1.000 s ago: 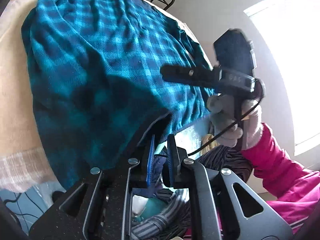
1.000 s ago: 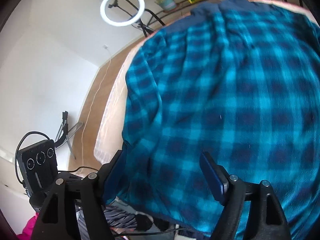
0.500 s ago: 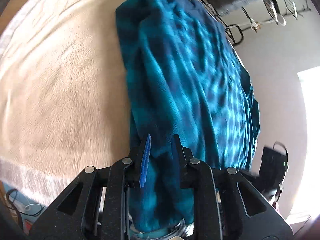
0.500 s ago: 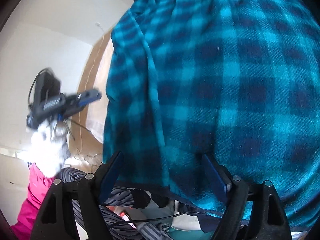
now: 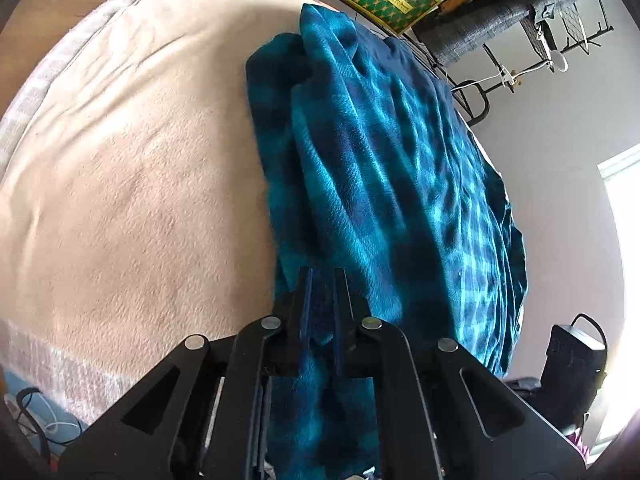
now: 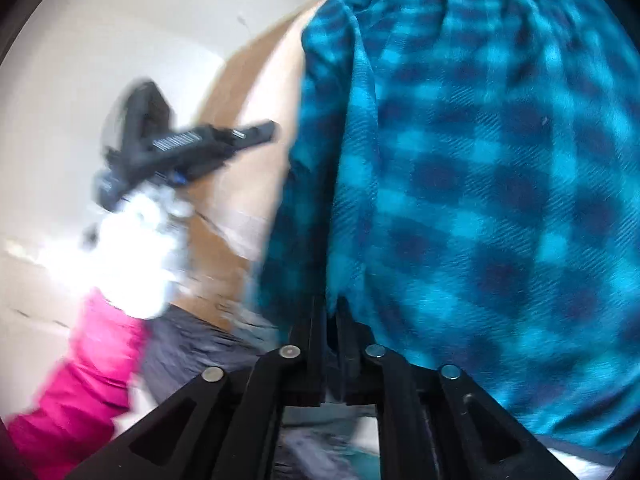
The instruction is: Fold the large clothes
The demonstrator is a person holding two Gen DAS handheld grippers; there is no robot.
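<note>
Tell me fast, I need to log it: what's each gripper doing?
Left gripper: shut on the blue plaid garment.
Right gripper: jaws closing, with the garment's edge between them.

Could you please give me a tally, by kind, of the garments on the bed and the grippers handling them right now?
Blue plaid garments: 1, spread on the beige bed cover.
Grippers: 2. The left gripper is clamped on the garment's near edge; the right gripper is closing with the same fabric between its jaws.
Total: 3.
</note>
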